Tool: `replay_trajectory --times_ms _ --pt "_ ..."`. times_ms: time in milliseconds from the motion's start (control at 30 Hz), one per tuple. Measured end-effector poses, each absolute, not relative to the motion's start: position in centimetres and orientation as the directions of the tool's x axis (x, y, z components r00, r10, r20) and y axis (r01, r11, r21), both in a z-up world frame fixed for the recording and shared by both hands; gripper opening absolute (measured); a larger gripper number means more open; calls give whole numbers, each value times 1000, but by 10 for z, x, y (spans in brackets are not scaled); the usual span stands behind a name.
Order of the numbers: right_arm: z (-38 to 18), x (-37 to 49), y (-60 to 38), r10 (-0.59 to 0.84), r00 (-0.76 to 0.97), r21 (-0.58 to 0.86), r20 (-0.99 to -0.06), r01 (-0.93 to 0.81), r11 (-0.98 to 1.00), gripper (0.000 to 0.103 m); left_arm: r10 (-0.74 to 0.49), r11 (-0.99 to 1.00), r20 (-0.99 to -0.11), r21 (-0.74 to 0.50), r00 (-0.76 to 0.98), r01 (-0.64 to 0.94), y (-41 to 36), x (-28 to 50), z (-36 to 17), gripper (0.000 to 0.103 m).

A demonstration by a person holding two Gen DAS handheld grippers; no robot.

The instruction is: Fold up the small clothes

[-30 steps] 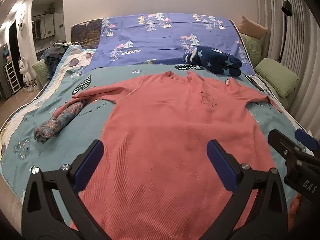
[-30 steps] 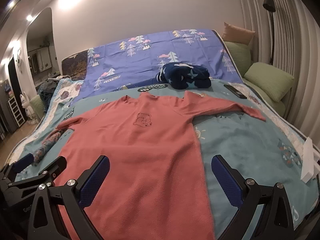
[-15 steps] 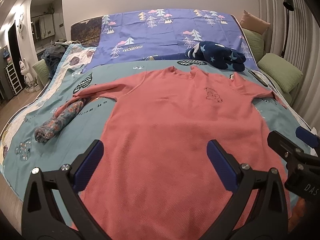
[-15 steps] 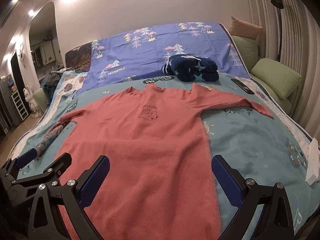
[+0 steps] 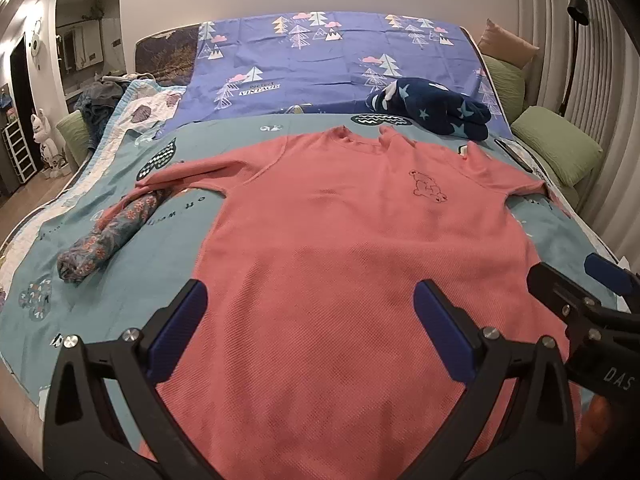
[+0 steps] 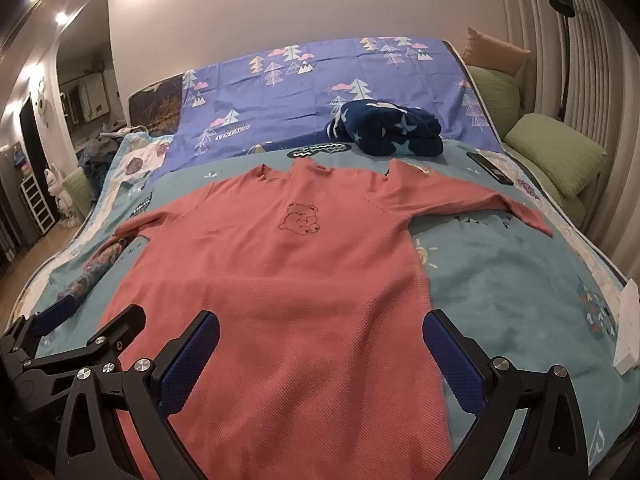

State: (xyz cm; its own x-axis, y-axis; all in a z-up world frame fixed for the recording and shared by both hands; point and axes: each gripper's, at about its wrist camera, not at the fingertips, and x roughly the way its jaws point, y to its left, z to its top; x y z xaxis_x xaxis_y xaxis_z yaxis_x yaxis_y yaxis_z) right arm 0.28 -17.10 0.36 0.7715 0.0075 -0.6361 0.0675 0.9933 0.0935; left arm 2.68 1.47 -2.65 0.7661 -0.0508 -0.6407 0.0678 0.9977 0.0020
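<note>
While both grippers stay open, the pink shirt [image 5: 360, 264] looms nearer.

One coral-pink waffle-knit T-shirt with a small bear outline on the chest [image 5: 360, 248] lies spread on the bed. One rolled floral-print cloth [image 5: 108, 236] lies beside its sleeve. One folded navy fleece blanket with pale stars [image 6: 390, 128] sits near the collar. Two green pillows [image 6: 556, 152] and one tan cushion [image 6: 496, 54] line the far side. One black remote control [image 6: 490, 168]. One white box [image 6: 630, 328]. Two hand-held grippers: left hand-held gripper [image 5: 308, 320], right hand-held gripper [image 6: 320, 352].
</note>
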Motion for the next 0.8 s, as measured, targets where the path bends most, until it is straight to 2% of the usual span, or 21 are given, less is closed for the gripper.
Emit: replay_trajectory --times_ms 233,400,500,567,633,700,800 --pt "2 14 -160 9 763 67 -646 44 997 103 -91 996 -638 -42 765 83 33 34 -28 102" --pt "5 28 -145 23 760 33 -649 -3 999 101 -91 994 -643 -100 760 34 71 52 -28 102" --pt "7 40 -136 48 752 30 -657 -38 999 90 -57 993 -647 -115 760 -24 102 68 -28 102" --pt "7 52 -130 54 740 22 -670 -53 998 79 -9 993 -649 -97 760 -71 125 80 -28 101" --pt "7 60 -126 58 732 20 -678 -60 998 73 31 991 -656 -77 754 -108 145 91 -29 100" --pt "7 68 -124 57 729 16 -682 -63 998 71 64 985 -667 -76 742 -154 170 103 -32 97" --pt "5 80 -122 43 723 4 -690 -56 998 71 88 970 -694 -104 714 -220 207 122 -39 82"
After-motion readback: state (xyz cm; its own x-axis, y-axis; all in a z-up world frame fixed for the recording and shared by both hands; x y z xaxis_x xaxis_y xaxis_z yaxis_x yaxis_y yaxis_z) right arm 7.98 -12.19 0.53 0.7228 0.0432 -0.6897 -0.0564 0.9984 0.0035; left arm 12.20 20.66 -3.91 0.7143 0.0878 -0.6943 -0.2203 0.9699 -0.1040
